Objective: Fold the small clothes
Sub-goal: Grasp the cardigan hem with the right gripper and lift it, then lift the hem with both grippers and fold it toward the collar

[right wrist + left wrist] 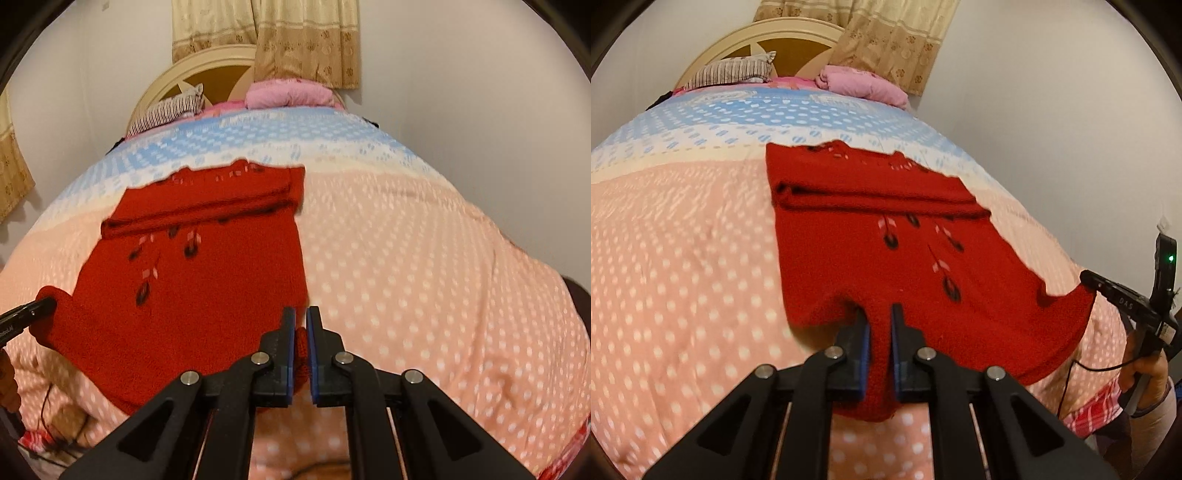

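Observation:
A red knitted top (886, 258) with black and white motifs lies on the bed, its sleeves folded across the upper part. My left gripper (879, 314) is shut on the near hem, and red cloth fills the gap between its blue pads. In the same view my right gripper (1087, 277) grips the hem's other corner at the right, which is raised off the cover. In the right wrist view my right gripper (301, 317) is shut on a bunch of the red top (221, 277). My left gripper (44, 304) pinches the lifted far-left corner.
The bed has a pink dotted cover (683, 258) with a blue band toward the headboard (768, 40). A striped pillow (735, 70) and a pink bundle (860, 83) lie at the far end. A curtain (897, 40) hangs behind. A hand (1145, 365) and a cable (1071, 369) are at right.

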